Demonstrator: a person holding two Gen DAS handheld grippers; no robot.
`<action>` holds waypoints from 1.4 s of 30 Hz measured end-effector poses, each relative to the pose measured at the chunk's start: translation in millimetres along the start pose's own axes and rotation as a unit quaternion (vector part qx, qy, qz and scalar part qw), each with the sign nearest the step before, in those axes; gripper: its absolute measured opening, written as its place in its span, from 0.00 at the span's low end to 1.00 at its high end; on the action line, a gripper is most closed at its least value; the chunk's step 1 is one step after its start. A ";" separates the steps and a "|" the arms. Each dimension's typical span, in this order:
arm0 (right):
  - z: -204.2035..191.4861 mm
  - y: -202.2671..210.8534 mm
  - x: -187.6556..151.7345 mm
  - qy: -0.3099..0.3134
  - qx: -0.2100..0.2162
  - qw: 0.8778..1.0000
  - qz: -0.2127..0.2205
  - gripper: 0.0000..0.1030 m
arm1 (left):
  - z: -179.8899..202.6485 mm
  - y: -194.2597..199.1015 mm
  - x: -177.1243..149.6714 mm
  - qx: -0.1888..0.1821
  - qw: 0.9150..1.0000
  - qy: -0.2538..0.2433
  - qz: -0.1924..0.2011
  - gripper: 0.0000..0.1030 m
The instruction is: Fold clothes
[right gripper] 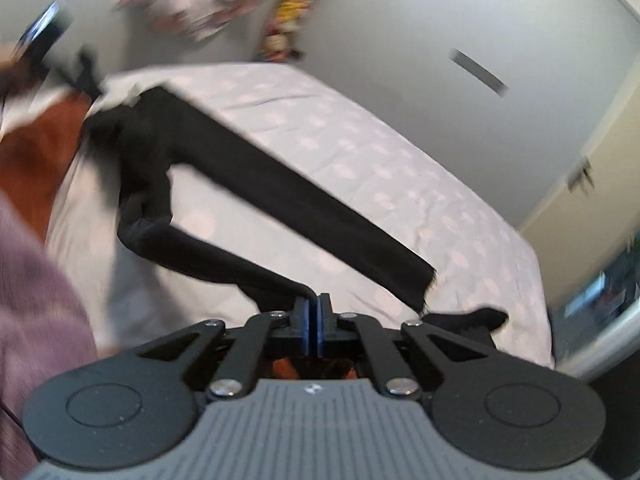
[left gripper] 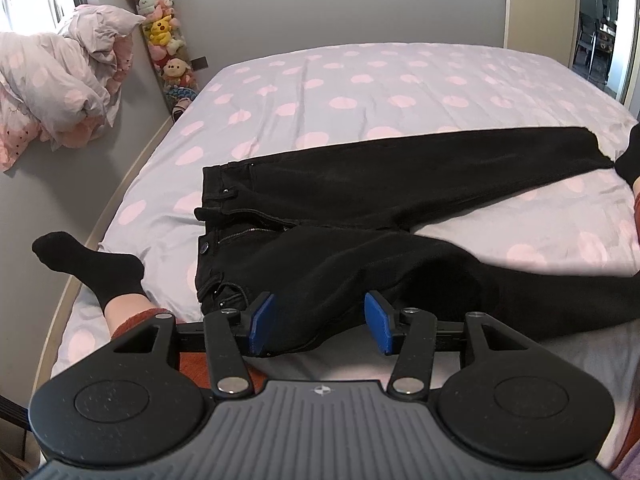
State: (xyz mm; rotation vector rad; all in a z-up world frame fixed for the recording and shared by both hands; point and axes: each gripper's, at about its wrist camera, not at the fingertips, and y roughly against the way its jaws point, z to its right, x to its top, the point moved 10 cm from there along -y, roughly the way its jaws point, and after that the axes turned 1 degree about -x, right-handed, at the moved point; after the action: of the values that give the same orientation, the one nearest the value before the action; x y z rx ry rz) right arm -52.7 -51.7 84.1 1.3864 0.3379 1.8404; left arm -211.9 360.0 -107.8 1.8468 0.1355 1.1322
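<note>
Right now your right gripper [right gripper: 315, 320] is clenched on the near leg of the black jeans [left gripper: 360, 216] – lifting it – while your left gripper [left gripper: 320, 330] hangs released over the hip, so next carry that leg across onto the far one.

Jeans [left gripper: 320, 208] lie spread on the bed [left gripper: 360, 80], waistband left, legs running right. Foot [left gripper: 92, 268] on the bed left of the waistband. Bundled duvet [left gripper: 60, 80] and toys [left gripper: 164, 40] off the bed's far left.
</note>
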 end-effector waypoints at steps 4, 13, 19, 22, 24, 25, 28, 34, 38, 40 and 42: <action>75.7 -12.0 -9.4 -0.151 -0.034 0.987 -0.050 0.04 | -1.9 -4.4 -0.7 0.001 1.000 -0.003 -0.001 0.57; 153.7 -149.1 -78.3 -0.270 -0.092 0.946 -0.156 0.04 | 6.5 -4.4 -3.9 -0.003 0.997 -0.071 -0.004 0.57; 170.2 -211.6 -99.8 -0.252 -0.134 0.938 -0.195 0.06 | 15.9 -17.2 -13.7 -0.004 0.992 -0.122 -0.026 0.57; 176.8 -216.3 -103.3 -0.250 -0.140 0.937 -0.200 0.18 | 14.5 -26.8 -17.3 -0.004 0.992 -0.121 -0.034 0.57; 183.0 -207.0 -104.5 -0.256 -0.153 0.935 -0.194 0.36 | 13.7 -33.7 -19.1 -0.007 0.992 -0.118 -0.039 0.57; 185.0 -199.8 -104.5 -0.265 -0.154 0.934 -0.187 0.36 | 13.3 -37.2 -19.5 -0.007 0.992 -0.117 -0.041 0.57; 182.4 -174.2 -103.8 -0.296 -0.125 0.935 -0.154 0.36 | 12.7 -47.0 -20.2 -0.009 0.992 -0.116 -0.046 0.57; 107.4 -138.3 -104.0 -0.160 -0.047 0.975 -0.146 0.37 | 20.7 -51.0 -18.3 -0.011 0.990 -0.134 -0.052 0.57; 45.9 -133.5 -116.6 0.014 -0.024 0.984 -0.175 0.41 | 25.6 -46.1 -16.7 -0.013 0.988 -0.147 -0.051 0.57; 27.6 -139.0 -127.5 0.114 -0.051 0.974 -0.189 0.41 | 27.6 -42.5 -17.9 -0.014 0.987 -0.154 -0.052 0.57; 21.7 -148.4 -134.2 0.166 -0.079 0.964 -0.191 0.41 | 28.8 -39.6 -20.6 -0.012 0.985 -0.162 -0.055 0.57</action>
State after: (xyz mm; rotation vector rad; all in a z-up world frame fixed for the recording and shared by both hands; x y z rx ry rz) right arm 42.4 -56.8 -93.2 0.8323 0.5740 1.7252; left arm -188.4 352.7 -154.9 1.9494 0.0355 0.7426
